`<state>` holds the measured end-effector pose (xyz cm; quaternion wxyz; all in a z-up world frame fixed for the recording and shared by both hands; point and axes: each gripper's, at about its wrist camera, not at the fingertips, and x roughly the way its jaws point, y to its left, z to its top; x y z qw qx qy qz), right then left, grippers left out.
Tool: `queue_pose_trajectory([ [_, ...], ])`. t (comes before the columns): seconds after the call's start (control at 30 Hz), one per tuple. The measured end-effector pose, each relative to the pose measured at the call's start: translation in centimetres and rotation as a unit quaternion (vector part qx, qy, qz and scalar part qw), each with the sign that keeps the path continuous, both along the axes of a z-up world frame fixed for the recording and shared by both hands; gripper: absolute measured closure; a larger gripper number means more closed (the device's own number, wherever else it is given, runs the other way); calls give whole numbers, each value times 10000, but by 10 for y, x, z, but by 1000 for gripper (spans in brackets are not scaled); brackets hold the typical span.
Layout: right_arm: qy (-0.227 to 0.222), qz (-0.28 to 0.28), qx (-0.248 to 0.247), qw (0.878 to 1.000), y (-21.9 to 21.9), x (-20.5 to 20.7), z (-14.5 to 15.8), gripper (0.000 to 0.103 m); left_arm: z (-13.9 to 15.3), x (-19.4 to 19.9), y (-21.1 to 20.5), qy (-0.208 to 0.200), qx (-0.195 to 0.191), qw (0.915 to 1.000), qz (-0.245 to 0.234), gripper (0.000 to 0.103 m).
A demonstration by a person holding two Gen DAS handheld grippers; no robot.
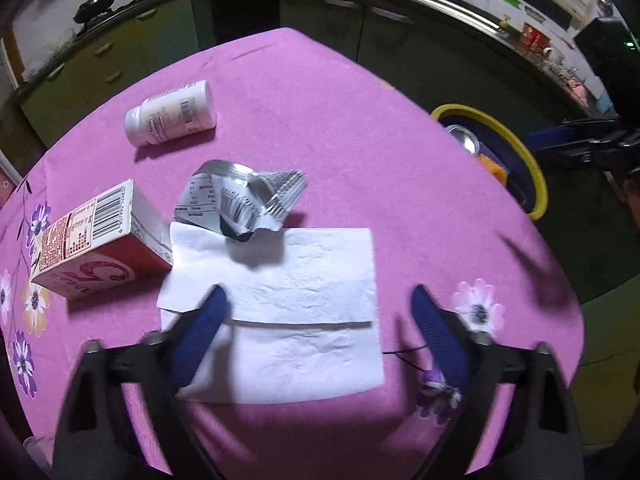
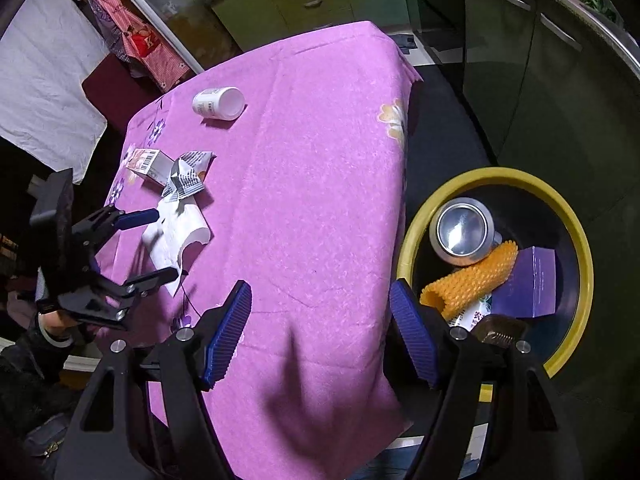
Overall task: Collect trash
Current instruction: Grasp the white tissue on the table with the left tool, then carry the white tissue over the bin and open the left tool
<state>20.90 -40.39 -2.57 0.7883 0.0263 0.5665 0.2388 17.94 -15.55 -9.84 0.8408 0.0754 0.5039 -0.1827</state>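
At the left of the left wrist view lies a red-and-white cardboard carton (image 1: 100, 240), just right of it a crumpled silver foil wrapper (image 1: 240, 200) overlapping the white paper napkin (image 1: 288, 312) at centre. The left gripper (image 1: 320, 328) stands wide, straddling the napkin, pads not pressing. Closing could pinch the pink tablecloth (image 1: 340, 120) too. The right gripper (image 2: 320, 336) gapes empty beside the yellow-rimmed bin (image 2: 576, 240).
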Motion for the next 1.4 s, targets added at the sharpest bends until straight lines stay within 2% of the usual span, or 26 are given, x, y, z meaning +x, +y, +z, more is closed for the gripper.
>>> queue_pose_trajectory([
  [0.03,6,-5,32,10000,-2,-1,-1,31,-3,3,2,97,0,9999,35,46],
  [0.07,11,-12,50,10000,-3,-1,-2,31,-6,6,4,185,-28,9998,73,53],
  [0.1,19,-13,68,10000,-3,-2,-3,31,-7,6,5,177,-13,9998,91,54],
  [0.2,32,-11,107,9999,-5,-3,-5,31,-8,5,7,100,60,9999,113,70],
  [0.23,30,-11,124,9999,-6,-3,-5,31,-7,4,9,109,-6,9998,138,88],
  [0.27,25,-13,125,9999,-6,-4,-5,31,-5,3,11,126,-106,9998,122,95],
  [0.33,17,-9,140,9999,-6,-5,-5,31,-2,1,13,130,-229,9996,47,98],
  [0.57,-51,-30,161,9999,-8,-9,0,31,26,-23,10,-97,-319,9991,-249,99],
  [0.67,-137,-93,96,9998,-13,-15,4,31,45,-32,4,-149,-482,9978,-427,99],
  [0.8,-279,-327,14,9991,-32,-27,10,31,71,-37,-21,-378,-637,9944,-755,99],
  [0.97,-469,-753,-104,9960,-69,-50,15,31,87,-31,-66,-499,-867,9884,-1146,99],
  [1.13,-594,-1117,-330,9914,-104,-71,19,30,92,-17,-118,-297,-1214,9788,-1622,99],
  [1.23,-653,-1305,-339,9887,-124,-80,21,29,97,-10,-158,-196,-1393,9699,-1986,99],
  [1.33,-676,-1480,-352,9861,-141,-89,18,29,99,-2,-198,-127,-1456,9619,-2310,99],
  [1.4,-653,-1564,-341,9849,-151,-92,16,29,95,4,-222,-141,-1417,9597,-2424,99],
])
